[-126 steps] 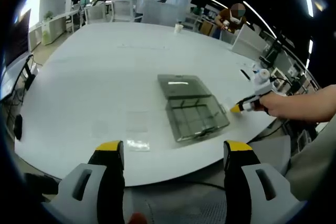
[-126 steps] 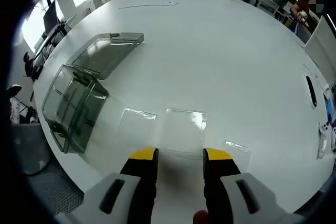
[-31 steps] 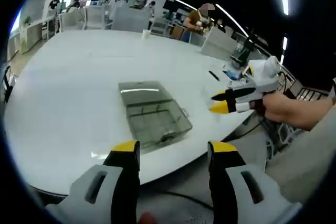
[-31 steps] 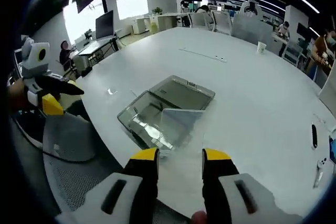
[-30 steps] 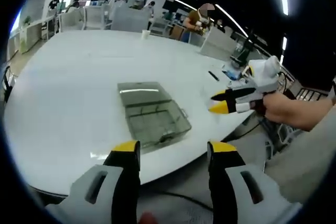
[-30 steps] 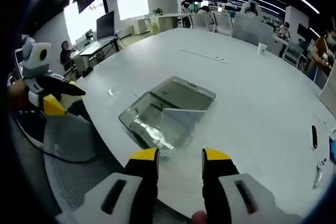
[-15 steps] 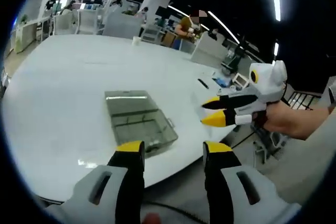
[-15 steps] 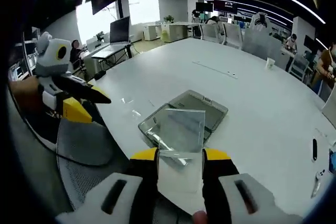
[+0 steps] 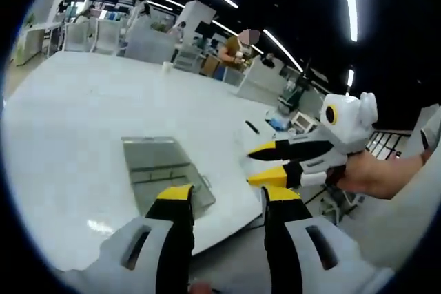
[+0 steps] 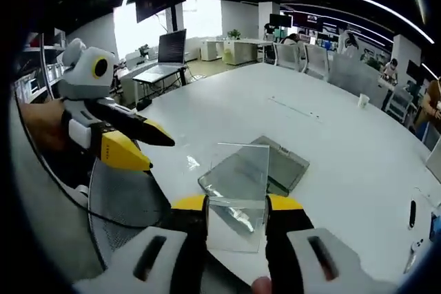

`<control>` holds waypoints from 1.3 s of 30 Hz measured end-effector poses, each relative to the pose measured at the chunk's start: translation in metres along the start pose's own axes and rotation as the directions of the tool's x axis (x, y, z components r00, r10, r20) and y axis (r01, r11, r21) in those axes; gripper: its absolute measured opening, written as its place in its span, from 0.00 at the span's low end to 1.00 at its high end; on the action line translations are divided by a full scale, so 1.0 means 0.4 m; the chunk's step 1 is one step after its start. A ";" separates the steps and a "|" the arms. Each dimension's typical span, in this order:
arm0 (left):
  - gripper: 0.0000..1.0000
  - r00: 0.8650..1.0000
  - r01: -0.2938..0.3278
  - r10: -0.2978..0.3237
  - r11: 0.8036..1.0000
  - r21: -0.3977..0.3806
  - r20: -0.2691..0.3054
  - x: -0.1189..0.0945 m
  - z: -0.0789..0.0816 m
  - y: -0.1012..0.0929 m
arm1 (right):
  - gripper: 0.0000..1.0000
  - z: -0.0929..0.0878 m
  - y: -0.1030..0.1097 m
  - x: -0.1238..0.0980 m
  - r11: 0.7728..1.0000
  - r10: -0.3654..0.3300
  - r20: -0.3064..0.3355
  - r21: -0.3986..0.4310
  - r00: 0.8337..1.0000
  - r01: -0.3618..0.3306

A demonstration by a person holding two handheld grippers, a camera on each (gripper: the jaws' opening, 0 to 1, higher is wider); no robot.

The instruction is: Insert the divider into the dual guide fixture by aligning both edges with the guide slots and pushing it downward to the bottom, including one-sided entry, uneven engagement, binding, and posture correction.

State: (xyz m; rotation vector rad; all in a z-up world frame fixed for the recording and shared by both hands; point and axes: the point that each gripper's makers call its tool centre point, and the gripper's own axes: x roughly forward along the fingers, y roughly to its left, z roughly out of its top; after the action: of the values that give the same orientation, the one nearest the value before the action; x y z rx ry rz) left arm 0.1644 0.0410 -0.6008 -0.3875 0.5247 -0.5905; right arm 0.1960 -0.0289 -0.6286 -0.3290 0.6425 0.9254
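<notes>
- Right gripper (image 10: pixel 236 206), seen in the right gripper view: its two yellow-tipped jaws are clamped on the bottom edge of the clear divider (image 10: pixel 238 185), which stands upright between them and reaches up toward 12 o'clock.
- Left gripper (image 9: pixel 222 194), seen in the left gripper view: jaws parted with nothing between them, just the table edge and floor past them.
- The left gripper also shows in the right gripper view at about 9 o'clock, held in a hand (image 10: pixel 40 125), its tips apart and pointing toward the middle of the frame.
- In the left gripper view the right gripper sits at about 3 o'clock, tips pointing to 9 o'clock; the divider itself is too clear to make out there.
- The guide fixture (image 9: pixel 164 171), a smoky see-through box, lies on the white table (image 9: pixel 62 115) near its edge, at about 10 o'clock from the left jaws. In the right gripper view it's right behind the divider, seen through it.
- Divider is held up in the air, well apart from the fixture, not in any slot.
- A paper cup (image 10: pixel 364 100) stands far back on the table at about 2 o'clock.
</notes>
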 end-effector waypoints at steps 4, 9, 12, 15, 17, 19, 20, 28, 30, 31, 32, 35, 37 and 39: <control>0.33 0.999 0.029 -0.028 0.999 -0.022 0.034 0.002 0.019 -0.014 | 0.28 0.010 0.011 -0.002 1.000 0.010 0.008 -0.009 1.000 -0.010; 0.31 0.997 0.053 -0.051 0.998 -0.030 0.058 0.004 0.035 -0.028 | 0.28 0.022 0.020 -0.002 1.000 0.022 0.024 -0.011 0.999 -0.022; 0.30 0.994 0.076 -0.071 0.995 -0.061 0.077 0.008 0.049 -0.037 | 0.28 0.028 0.026 -0.003 1.000 0.028 0.032 -0.012 0.999 -0.028; 0.28 0.994 0.078 -0.073 0.995 -0.055 0.082 0.010 0.057 -0.040 | 0.28 0.034 0.032 -0.003 0.999 0.037 0.040 -0.015 0.999 -0.036; 0.28 0.994 0.077 -0.073 0.996 -0.054 0.081 0.014 0.058 -0.038 | 0.28 0.039 0.037 -0.004 0.999 0.041 0.045 -0.015 0.998 -0.041; 0.26 0.994 0.073 -0.069 0.996 -0.053 0.082 0.017 0.058 -0.034 | 0.28 0.043 0.044 -0.003 0.999 0.052 0.049 -0.016 0.997 -0.052; 0.25 0.994 0.072 -0.067 0.996 -0.054 0.084 0.018 0.059 -0.032 | 0.28 0.045 0.046 -0.002 0.998 0.054 0.051 -0.019 0.997 -0.053; 0.19 0.992 0.082 -0.074 0.993 -0.080 0.105 0.018 0.069 -0.032 | 0.28 0.057 0.062 -0.003 0.997 0.072 0.066 -0.016 0.995 -0.071; 0.17 0.992 0.082 -0.073 0.993 -0.082 0.107 0.018 0.071 -0.032 | 0.28 0.060 0.066 -0.003 0.997 0.076 0.068 -0.016 0.995 -0.075; 0.17 0.992 0.083 -0.073 0.993 -0.085 0.107 0.018 0.071 -0.032 | 0.28 0.060 0.067 -0.003 0.997 0.077 0.069 -0.015 0.995 -0.076; 0.16 0.991 0.084 -0.074 0.993 -0.089 0.108 0.018 0.072 -0.032 | 0.28 0.061 0.068 -0.003 0.997 0.078 0.070 -0.014 0.994 -0.077; 0.14 0.991 0.085 -0.075 0.992 -0.092 0.110 0.019 0.073 -0.031 | 0.28 0.064 0.072 -0.004 0.997 0.082 0.073 -0.010 0.994 -0.081; 0.13 0.991 0.087 -0.077 0.992 -0.092 0.108 0.020 0.072 -0.033 | 0.28 0.066 0.074 -0.005 0.997 0.082 0.074 -0.011 0.994 -0.081; 0.12 0.991 0.090 -0.080 0.991 -0.095 0.105 0.020 0.070 -0.035 | 0.28 0.069 0.076 -0.006 0.997 0.081 0.079 -0.010 0.994 -0.081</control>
State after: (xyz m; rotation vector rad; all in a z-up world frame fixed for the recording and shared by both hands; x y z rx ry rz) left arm 0.1802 0.0310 -0.5745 -0.5338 0.4436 -0.6249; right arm 0.1801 0.0014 -0.6059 -0.2719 0.5829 1.0132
